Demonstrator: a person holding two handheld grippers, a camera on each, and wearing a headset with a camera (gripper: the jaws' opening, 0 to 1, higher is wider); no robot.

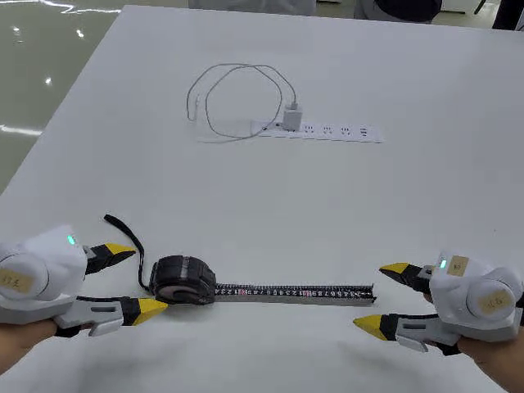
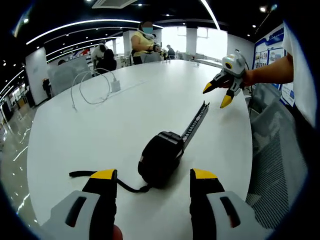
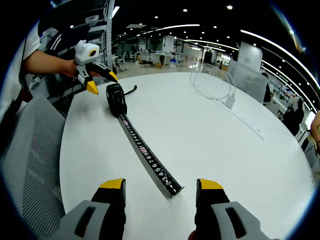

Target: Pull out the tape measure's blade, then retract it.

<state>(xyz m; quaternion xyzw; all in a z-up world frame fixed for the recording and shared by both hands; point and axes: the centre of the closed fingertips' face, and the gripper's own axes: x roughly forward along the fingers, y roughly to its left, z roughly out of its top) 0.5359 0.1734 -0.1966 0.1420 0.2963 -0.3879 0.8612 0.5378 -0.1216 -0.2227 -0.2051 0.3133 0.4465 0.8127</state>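
Bracketing the tape measure (image 1: 182, 280) at 9 o'clock, probably to brace it, the left gripper (image 1: 146, 277) gapes empty; the right gripper (image 1: 371, 295), also spread, faces the blade (image 1: 295, 291) at 3 o'clock.

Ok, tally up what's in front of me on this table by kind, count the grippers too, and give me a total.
Tape measure: 1
Power strip: 1
Charger with cable: 1
Grippers: 2, the left gripper and the right gripper
Total: 5
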